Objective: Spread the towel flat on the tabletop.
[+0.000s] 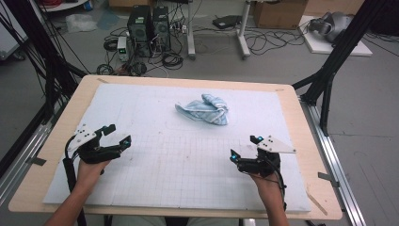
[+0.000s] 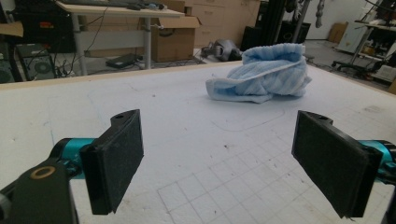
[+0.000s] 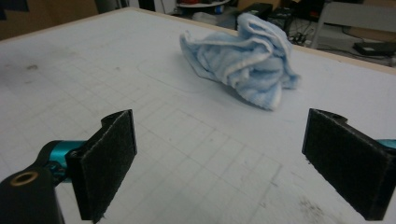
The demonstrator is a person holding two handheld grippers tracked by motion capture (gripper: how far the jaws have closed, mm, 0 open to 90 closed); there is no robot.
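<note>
A crumpled blue and white towel (image 1: 204,109) lies on the white gridded mat (image 1: 188,160) that covers the wooden table (image 1: 306,155), a little above the middle of the high view and touching nothing else. The left tongs (image 1: 117,134) sit at the lower left of that view, held by a hand (image 1: 89,172) coming up from the bottom edge, their jaws spread wide apart with nothing between them. The right tongs (image 1: 244,148) sit at the lower right, held by the other hand (image 1: 266,181), jaws likewise wide apart and empty. Both point towards the towel and stand well apart from it. In the left gripper view the towel (image 2: 264,74) lies in the upper right; in the right gripper view the towel (image 3: 243,58) lies at top centre, beyond the spread jaws.
</note>
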